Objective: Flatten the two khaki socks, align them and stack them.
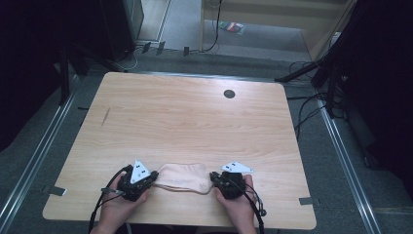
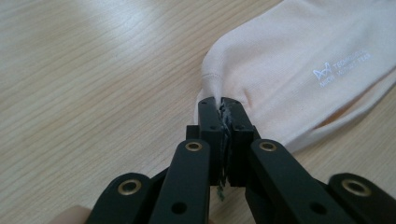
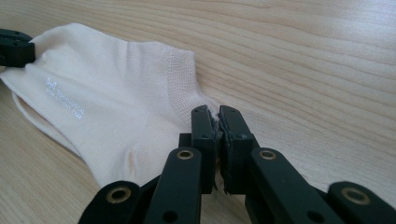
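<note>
A pale cream sock point(image 1: 182, 176) lies flat near the front edge of the wooden table point(image 1: 185, 122), stretched between both hands. My left gripper point(image 1: 155, 176) is shut on the sock's left end; in the left gripper view its jaws point(image 2: 221, 101) pinch a gathered fold of the sock point(image 2: 299, 65), which bears small white lettering. My right gripper point(image 1: 212, 177) is shut on the sock's right end; in the right gripper view the black jaws point(image 3: 216, 112) clamp the ribbed edge of the sock point(image 3: 107, 98). The left gripper's tip point(image 3: 16, 46) shows at the far end.
A small dark round hole point(image 1: 229, 93) sits in the table's far right part. Metal rails point(image 1: 48, 141) run along both sides on the grey floor. Cables and dark stands point(image 1: 321, 73) lie at the far right.
</note>
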